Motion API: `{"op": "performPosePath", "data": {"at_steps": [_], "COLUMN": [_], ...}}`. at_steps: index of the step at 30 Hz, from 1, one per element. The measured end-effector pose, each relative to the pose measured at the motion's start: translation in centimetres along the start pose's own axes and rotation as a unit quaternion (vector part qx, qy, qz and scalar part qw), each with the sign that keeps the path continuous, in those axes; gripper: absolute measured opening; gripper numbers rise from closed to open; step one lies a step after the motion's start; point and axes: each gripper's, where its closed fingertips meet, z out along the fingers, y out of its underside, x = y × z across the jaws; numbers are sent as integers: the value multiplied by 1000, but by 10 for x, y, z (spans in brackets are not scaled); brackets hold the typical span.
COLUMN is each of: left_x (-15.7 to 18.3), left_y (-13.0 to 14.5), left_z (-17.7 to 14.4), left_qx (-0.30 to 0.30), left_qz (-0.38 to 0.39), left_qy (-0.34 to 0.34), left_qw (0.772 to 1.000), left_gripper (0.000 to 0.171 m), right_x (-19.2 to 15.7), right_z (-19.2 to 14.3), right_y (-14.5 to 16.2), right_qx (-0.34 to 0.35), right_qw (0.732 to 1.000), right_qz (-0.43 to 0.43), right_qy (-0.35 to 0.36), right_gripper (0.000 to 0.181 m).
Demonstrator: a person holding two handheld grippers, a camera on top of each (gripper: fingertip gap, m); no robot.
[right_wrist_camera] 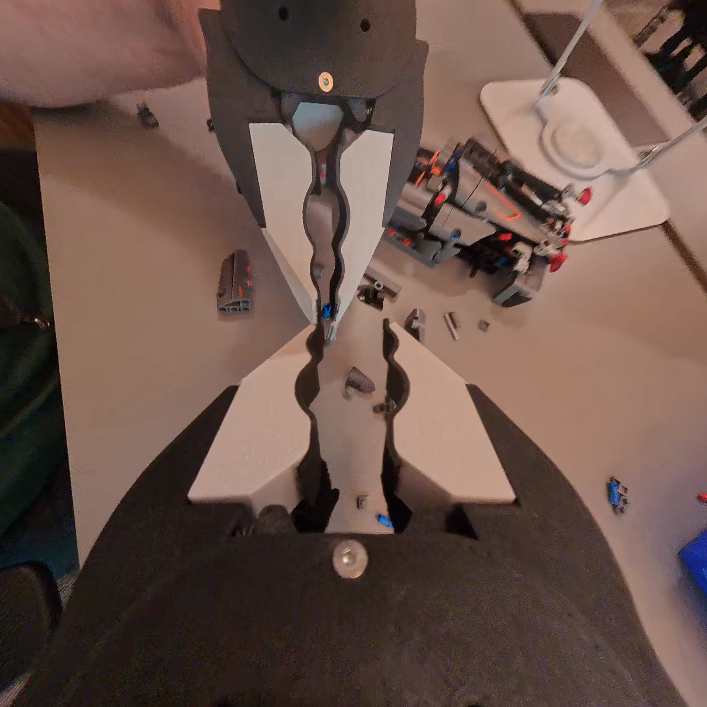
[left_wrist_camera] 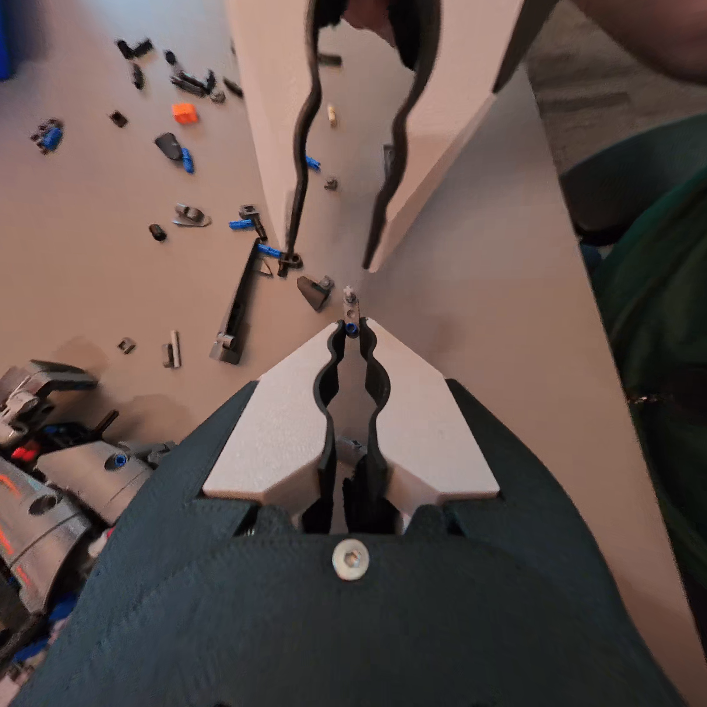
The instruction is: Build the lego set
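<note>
Showing black frames and pale grey wedge-shaped fingers with wavy black inner edges on both the left tongs [left_wrist_camera: 351, 325] and the right tongs [right_wrist_camera: 350, 329]. Pinching a blue pin [left_wrist_camera: 351, 329] joined to a light grey piece [left_wrist_camera: 351, 304]. Lying on a beige tabletop [left_wrist_camera: 114, 267]: an orange brick [left_wrist_camera: 184, 113] at 11 o'clock, scattered black and blue bits. Standing at 2 o'clock in the right wrist view, a grey-and-black model [right_wrist_camera: 486, 214] with red and orange accents.
</note>
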Motion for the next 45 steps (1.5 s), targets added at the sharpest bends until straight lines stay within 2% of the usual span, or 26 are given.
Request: {"op": "performPosePath", "data": {"at_steps": [1, 5, 8, 13, 16, 19, 25, 29, 32, 45], "left_x": [0, 0, -3, -6, -7, -6, -1, 5, 6, 6], "left_y": [-3, -14, -25, -41, -47, -53, -58, -60, -59, -67], "left_z": [-5, -27, -51, -94, -115, -132, -142, -144, -143, -140], "left_qx": [15, 87, 157, 288, 348, 399, 448, 449, 443, 451], "left_qz": [-15, -79, -122, -174, -205, -213, -201, -182, -175, -151], "left_qy": [0, 2, -4, -3, 8, 20, 39, 43, 39, 18], "left_qw": [1000, 993, 980, 942, 915, 892, 870, 874, 878, 879], "left_gripper": [5, 5, 5, 5, 5, 5, 5, 5, 5, 5], "right_x": [1, 9, 9, 13, 17, 15, 6, -3, -5, -1], "right_z": [-2, -9, -8, -3, -1, 5, -3, -10, -24, -28], "right_y": [-5, -26, -42, -73, -88, -98, -120, -124, -129, -134], "right_qx": [7, 35, 61, 128, 142, 152, 245, 282, 334, 359], "right_qw": [1000, 995, 992, 986, 980, 981, 968, 953, 927, 905], "right_qz": [-8, -53, -51, -23, -50, -32, 57, 93, 136, 180], "right_qy": [14, 83, 98, 99, 129, 116, 18, -50, -107, -138], "right_gripper": [34, 33, 29, 29, 30, 24, 18, 13, 15, 6]}}
